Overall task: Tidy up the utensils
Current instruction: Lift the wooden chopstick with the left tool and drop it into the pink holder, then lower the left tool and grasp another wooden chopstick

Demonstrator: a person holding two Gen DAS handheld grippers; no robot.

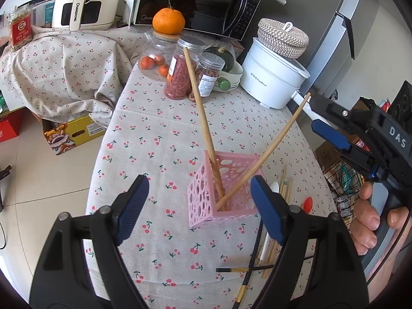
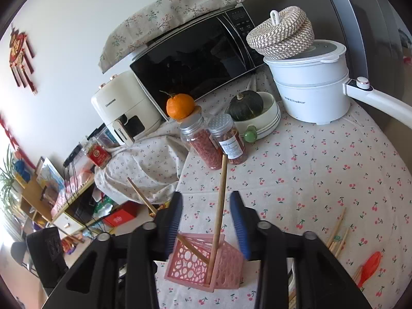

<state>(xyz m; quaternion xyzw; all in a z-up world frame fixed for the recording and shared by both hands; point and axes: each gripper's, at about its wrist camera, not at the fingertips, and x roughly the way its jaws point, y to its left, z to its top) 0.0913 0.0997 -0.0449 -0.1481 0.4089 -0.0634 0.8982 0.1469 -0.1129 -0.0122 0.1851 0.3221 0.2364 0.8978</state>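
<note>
A pink perforated holder (image 1: 226, 188) stands on the cherry-print tablecloth (image 1: 159, 118) with two wooden chopsticks in it. One chopstick (image 1: 203, 118) leans away, the other (image 1: 270, 152) leans right. My left gripper (image 1: 199, 182) is open just in front of the holder, holding nothing. My right gripper (image 1: 315, 114) is at the right-leaning chopstick's top end. In the right wrist view my right gripper (image 2: 206, 195) is open, and a chopstick (image 2: 219, 213) rises free between its fingers above the holder (image 2: 203, 265). Loose wooden chopsticks (image 1: 285, 190), black chopsticks (image 1: 247, 270) and a red spoon (image 1: 307, 203) lie to the right.
Behind the holder stand jars (image 1: 177, 74), an orange (image 1: 168, 20) on a lid, a bowl with a dark squash (image 1: 226, 56), a white pot (image 1: 273, 77) and a microwave (image 1: 200, 2). The table edge curves down the left, with a cardboard box (image 1: 69, 134) on the floor.
</note>
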